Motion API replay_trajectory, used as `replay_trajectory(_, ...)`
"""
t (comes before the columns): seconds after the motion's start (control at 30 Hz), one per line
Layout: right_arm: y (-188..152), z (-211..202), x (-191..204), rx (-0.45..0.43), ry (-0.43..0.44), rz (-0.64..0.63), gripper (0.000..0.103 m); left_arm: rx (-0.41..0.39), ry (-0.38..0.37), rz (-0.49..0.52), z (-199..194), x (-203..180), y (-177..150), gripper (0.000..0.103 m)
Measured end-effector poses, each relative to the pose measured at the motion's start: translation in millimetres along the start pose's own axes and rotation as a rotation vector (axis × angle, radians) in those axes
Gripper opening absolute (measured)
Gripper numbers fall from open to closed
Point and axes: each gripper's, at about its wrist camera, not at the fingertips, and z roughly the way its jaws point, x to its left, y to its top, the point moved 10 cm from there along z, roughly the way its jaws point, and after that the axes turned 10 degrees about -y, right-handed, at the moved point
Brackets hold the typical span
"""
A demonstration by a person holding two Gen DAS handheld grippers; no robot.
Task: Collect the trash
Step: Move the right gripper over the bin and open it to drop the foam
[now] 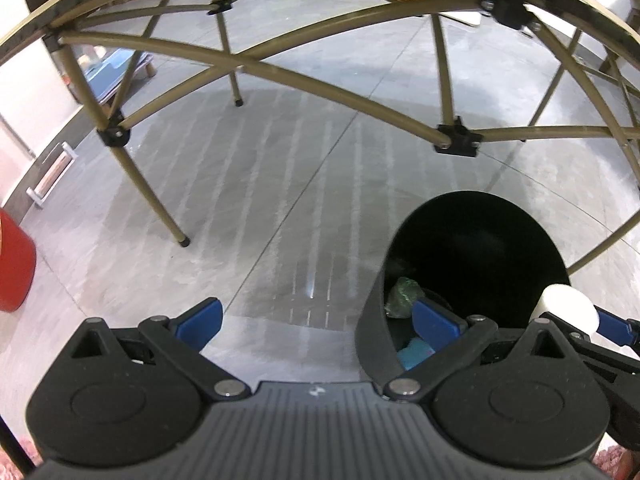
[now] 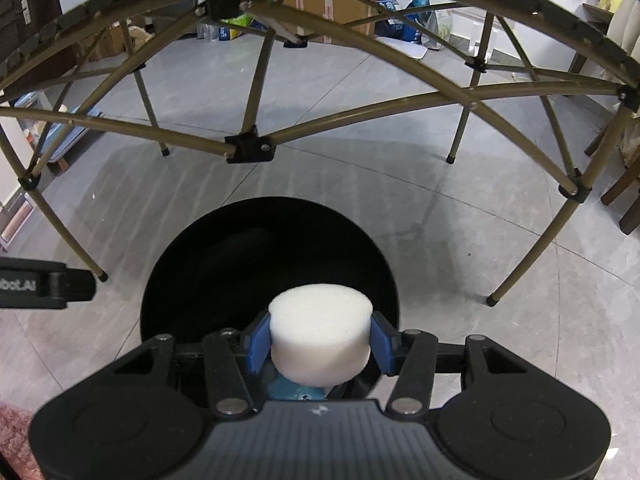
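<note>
A white foam disc [image 2: 320, 334] sits between the blue pads of my right gripper [image 2: 320, 342], which is shut on it just above the mouth of the black trash bin [image 2: 168, 280]. In the left wrist view the same bin [image 1: 376, 320] stands at the lower right, with a green crumpled wrapper [image 1: 404, 294] and a light blue item [image 1: 414, 354] inside. My left gripper [image 1: 320, 322] is open and empty, its right finger over the bin's rim. The foam disc [image 1: 568, 308] and the right gripper's blue pad show at the far right there.
A folding table's tan metal frame [image 2: 250, 146] and legs [image 1: 160, 208] arch over the grey tiled floor. A red container [image 1: 14, 264] stands at the left edge. Cardboard boxes [image 2: 328, 4] and bags line the far wall; wooden chair legs [image 2: 624, 192] stand at the right.
</note>
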Motion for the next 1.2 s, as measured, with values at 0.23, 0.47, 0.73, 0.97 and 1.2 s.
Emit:
replay_trajectory(0.23,-2,14,13,0.036,0.010,-0.004,0.051,0.010,0.027,-0.033,2,19,-3,0.103)
replay_trajectory(0.47,-5,31,25,0.072,0.024,-0.003,0.051,0.018,0.046,-0.051,3,27,-5,0.103)
replay_trajectory(0.73,-9,48,36,0.104,0.034,-0.012,0.051,0.044,0.070,-0.071,9,36,-9,0.103)
replay_trajectory(0.97,-11,53,44,0.118,0.055,-0.025,0.054,0.058,0.084,-0.077,13,39,-11,0.103)
replay_trajectory(1.2,-5,54,31,0.104,0.017,0.014,0.098,0.057,0.077,-0.076,13,37,-11,0.103)
